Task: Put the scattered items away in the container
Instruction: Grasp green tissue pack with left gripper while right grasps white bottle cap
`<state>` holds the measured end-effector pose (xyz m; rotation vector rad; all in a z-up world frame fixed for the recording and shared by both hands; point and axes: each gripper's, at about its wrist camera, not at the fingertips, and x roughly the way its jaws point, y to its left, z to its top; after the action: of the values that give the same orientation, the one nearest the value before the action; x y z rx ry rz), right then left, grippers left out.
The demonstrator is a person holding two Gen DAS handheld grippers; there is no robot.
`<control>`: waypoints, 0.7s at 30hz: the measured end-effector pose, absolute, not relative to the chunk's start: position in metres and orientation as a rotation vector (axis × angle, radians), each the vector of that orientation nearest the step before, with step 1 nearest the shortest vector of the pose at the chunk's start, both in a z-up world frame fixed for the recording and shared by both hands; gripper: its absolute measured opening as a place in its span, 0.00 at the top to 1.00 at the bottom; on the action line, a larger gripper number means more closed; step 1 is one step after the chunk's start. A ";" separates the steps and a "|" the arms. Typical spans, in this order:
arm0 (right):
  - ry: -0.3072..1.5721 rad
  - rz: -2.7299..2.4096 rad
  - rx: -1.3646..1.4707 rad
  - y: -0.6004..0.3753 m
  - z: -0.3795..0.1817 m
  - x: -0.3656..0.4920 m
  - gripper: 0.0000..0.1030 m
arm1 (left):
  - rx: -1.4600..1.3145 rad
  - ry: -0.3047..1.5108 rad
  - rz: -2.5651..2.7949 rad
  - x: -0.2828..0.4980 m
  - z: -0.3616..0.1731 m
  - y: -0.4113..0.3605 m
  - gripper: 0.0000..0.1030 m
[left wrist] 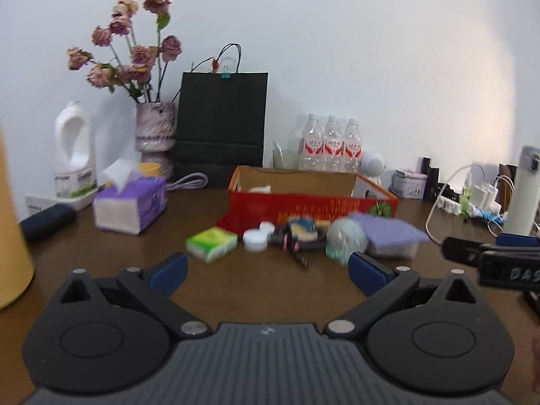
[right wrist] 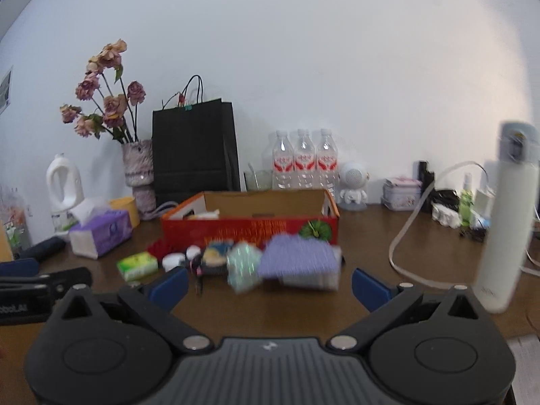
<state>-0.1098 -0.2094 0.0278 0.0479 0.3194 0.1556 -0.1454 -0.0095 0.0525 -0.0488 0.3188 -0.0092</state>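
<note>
Both grippers are hovering above the brown wooden table (left wrist: 118, 253), the left gripper (left wrist: 266, 270) and the right gripper (right wrist: 268, 283) each standing wide apart with blue rubbery pads gripping nothing. The scattered items are lying in a row just in front of the red cardboard box (left wrist: 314, 206) (its plain brown inside is showing something white): a green rectangular tissue pack (left wrist: 211, 244), a round white plastic cap (left wrist: 255, 240), a blurred translucent greenish wrapped bundle (left wrist: 346, 240) and a flat, ribbed purple cloth (left wrist: 391, 231) lying atop a pale block.
</note>
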 end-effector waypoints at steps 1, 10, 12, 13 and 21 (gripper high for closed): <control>0.321 0.163 0.056 -0.214 0.023 -0.121 0.00 | -0.046 0.315 -0.013 -0.154 0.047 -0.006 0.00; 0.389 0.214 0.074 -0.228 -0.004 -0.153 0.03 | -0.020 0.392 -0.065 -0.139 0.031 0.025 0.00; 0.408 0.246 0.041 -0.218 0.000 -0.132 0.10 | 0.009 0.412 -0.049 -0.107 0.035 0.037 0.00; 0.418 0.266 0.029 -0.212 0.003 -0.118 0.16 | 0.025 0.436 -0.047 -0.086 0.038 0.045 0.00; 0.509 0.480 -0.036 -0.137 0.006 0.000 0.50 | 0.072 0.578 -0.260 0.051 0.029 0.085 0.02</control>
<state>-0.0001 -0.1366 0.0061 -0.0364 0.5086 0.4797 0.0512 0.0853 0.0290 0.0719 0.5782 -0.2595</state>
